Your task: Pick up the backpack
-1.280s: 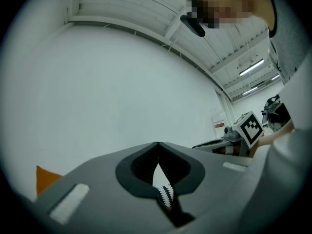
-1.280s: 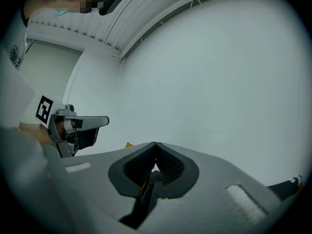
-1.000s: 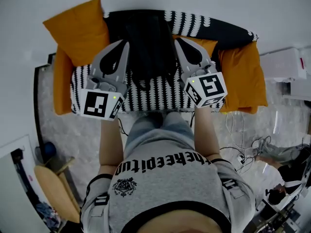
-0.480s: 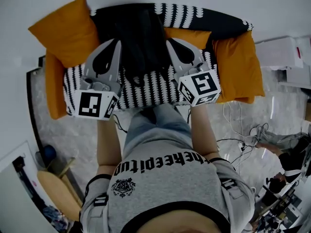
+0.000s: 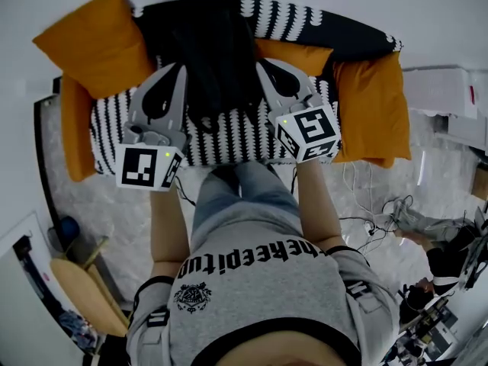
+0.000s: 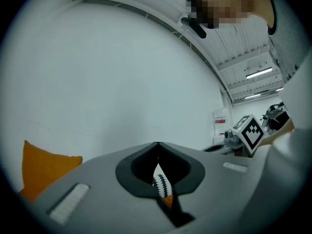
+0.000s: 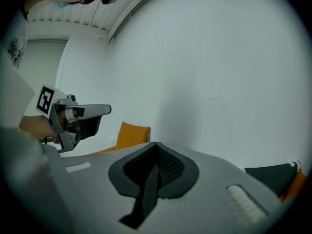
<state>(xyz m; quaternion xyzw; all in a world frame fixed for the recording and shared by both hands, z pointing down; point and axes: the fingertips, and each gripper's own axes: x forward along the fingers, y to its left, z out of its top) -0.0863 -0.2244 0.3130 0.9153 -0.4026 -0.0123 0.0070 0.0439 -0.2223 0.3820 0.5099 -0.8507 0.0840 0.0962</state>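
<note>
Jaws of my left gripper (image 5: 178,70) and right gripper (image 5: 264,65) are pressed together, holding nothing. They hang on either side of the black backpack (image 5: 207,52) on the sofa (image 5: 229,139). I think grabbing and lifting it are both left to do

Grey left gripper (image 6: 158,143), jaws closed tip to tip on nothing, sliver of black-and-white striped cover (image 6: 159,182) through the gap below the tips, orange cushion (image 6: 46,167) low left, white wall (image 6: 122,82) behind — right gripper's marker cube (image 6: 252,131) far right.
</note>
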